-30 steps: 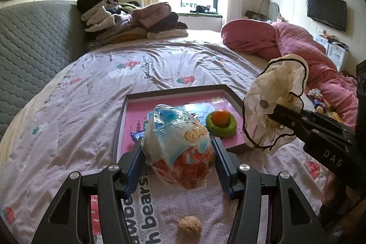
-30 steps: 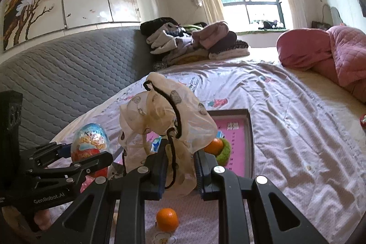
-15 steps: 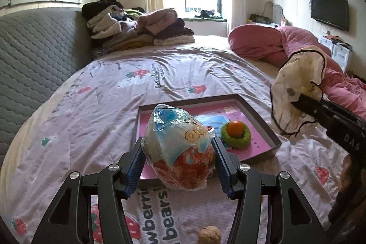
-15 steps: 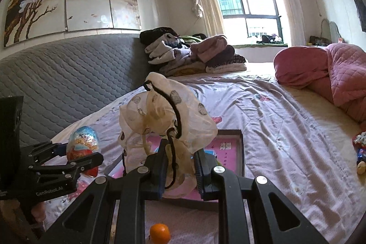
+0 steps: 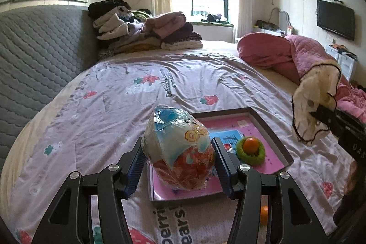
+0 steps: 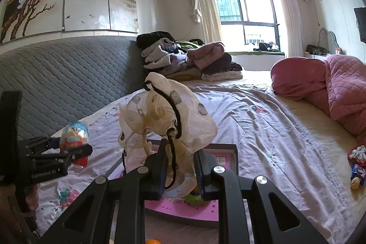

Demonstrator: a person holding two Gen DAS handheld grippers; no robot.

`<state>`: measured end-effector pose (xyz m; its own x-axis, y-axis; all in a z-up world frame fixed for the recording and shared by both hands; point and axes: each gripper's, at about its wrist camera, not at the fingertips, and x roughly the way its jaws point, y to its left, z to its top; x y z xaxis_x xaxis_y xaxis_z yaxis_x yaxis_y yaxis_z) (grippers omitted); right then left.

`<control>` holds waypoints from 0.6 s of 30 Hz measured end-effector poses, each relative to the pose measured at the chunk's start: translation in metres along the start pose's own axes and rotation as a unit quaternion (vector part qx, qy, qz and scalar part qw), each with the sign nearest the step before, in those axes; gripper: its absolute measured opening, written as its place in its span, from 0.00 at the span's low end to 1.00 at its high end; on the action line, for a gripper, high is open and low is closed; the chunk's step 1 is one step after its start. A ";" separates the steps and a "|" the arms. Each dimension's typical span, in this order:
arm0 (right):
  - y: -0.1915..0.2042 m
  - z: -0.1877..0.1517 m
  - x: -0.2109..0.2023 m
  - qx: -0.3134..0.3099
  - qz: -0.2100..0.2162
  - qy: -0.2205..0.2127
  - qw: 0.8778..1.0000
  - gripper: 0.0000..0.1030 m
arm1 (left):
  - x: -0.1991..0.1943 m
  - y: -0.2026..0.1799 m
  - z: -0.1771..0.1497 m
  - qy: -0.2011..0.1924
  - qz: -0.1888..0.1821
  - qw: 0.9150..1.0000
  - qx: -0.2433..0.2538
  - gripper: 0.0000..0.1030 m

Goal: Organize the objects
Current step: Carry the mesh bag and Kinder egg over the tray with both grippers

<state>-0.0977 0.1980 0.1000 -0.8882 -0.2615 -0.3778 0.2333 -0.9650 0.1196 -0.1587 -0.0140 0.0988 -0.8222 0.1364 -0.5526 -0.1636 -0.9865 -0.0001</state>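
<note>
My left gripper (image 5: 179, 158) is shut on a large plastic-wrapped toy egg (image 5: 179, 148), blue on top and orange below, held above the near edge of a pink tray (image 5: 270, 127) with a dark rim. In the tray sits a green ring with an orange ball (image 5: 251, 148) on it. My right gripper (image 6: 180, 166) is shut on a cream sheer cloth pouch with black cord trim (image 6: 164, 120), held up over the same tray (image 6: 225, 160). Each gripper shows in the other's view: the pouch (image 5: 315, 104) at the right, the egg (image 6: 74, 135) at the left.
The tray lies on a bed with a strawberry-print sheet (image 5: 160, 88). A small orange (image 5: 264, 214) lies near the bed's front. A pile of folded clothes (image 5: 146, 26) is at the head, a pink quilt (image 5: 297, 54) at the right, a grey padded headboard (image 6: 57, 74) at the left.
Both grippers have risen with their loads still gripped. In the left wrist view the tray has slid right and lower, and the walnut near the front has dropped out of view.
</note>
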 end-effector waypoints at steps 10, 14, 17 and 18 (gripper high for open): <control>-0.012 0.003 0.030 0.008 -0.015 0.013 1.000 0.21 | 0.033 0.010 0.012 -0.003 0.001 1.000 -0.007 0.56; -0.019 0.000 0.043 0.007 -0.022 0.025 0.999 0.21 | 0.053 0.011 0.012 0.006 0.001 1.000 -0.008 0.56; -0.023 -0.004 0.051 0.010 -0.026 0.036 0.999 0.21 | 0.068 0.013 0.009 0.016 -0.001 1.000 -0.013 0.56; -0.025 -0.005 0.054 0.011 -0.028 0.039 0.999 0.21 | 0.072 0.013 0.009 0.019 -0.001 1.000 -0.015 0.56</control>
<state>-0.1494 0.2082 0.0718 -0.8655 -0.2090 -0.4551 0.1750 -0.9777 0.1163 -0.2252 -0.0163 0.0660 -0.8008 0.1346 -0.5836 -0.1471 -0.9888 -0.0261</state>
